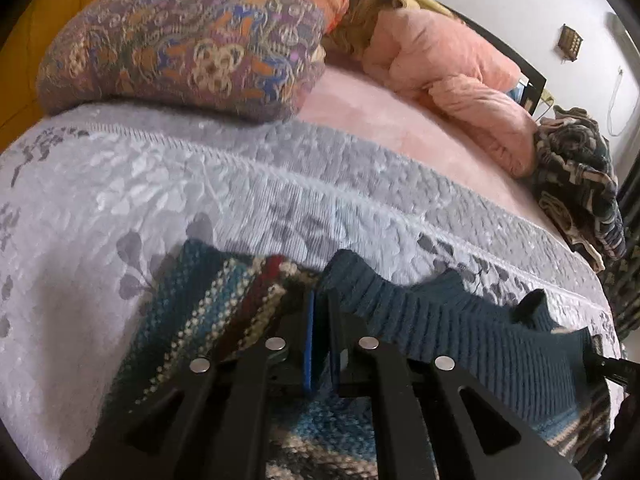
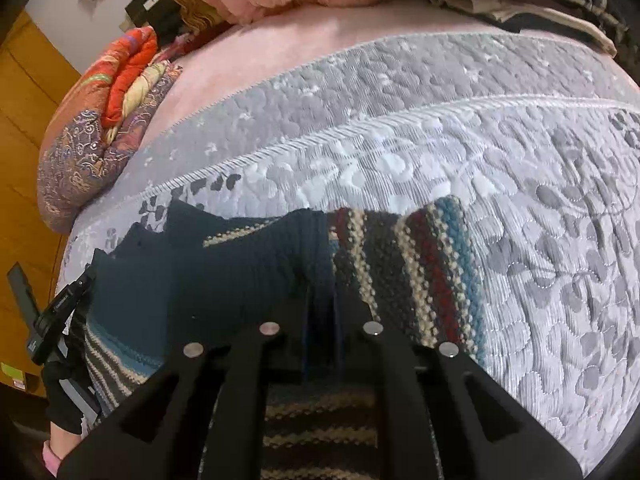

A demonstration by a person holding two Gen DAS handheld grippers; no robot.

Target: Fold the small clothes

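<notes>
The left claw (image 1: 320, 312) is hiding the knit garment's (image 1: 460, 320) fold beneath its arms. The right claw (image 2: 322, 304) is covering the striped hem likewise. The frame edge is cutting off the dark clothing pile (image 1: 576, 184).

Chunky knitted sweater (image 1: 224, 304) (ribbed hem) on quilted bedspread (image 1: 120, 184).

A small knitted sweater (image 1: 224, 300) lies on the bed, striped in teal, cream, dark red and black. Its dark teal ribbed band (image 2: 224, 276) is raised in folds, reaching toward 3 o'clock in the left wrist view.
</notes>
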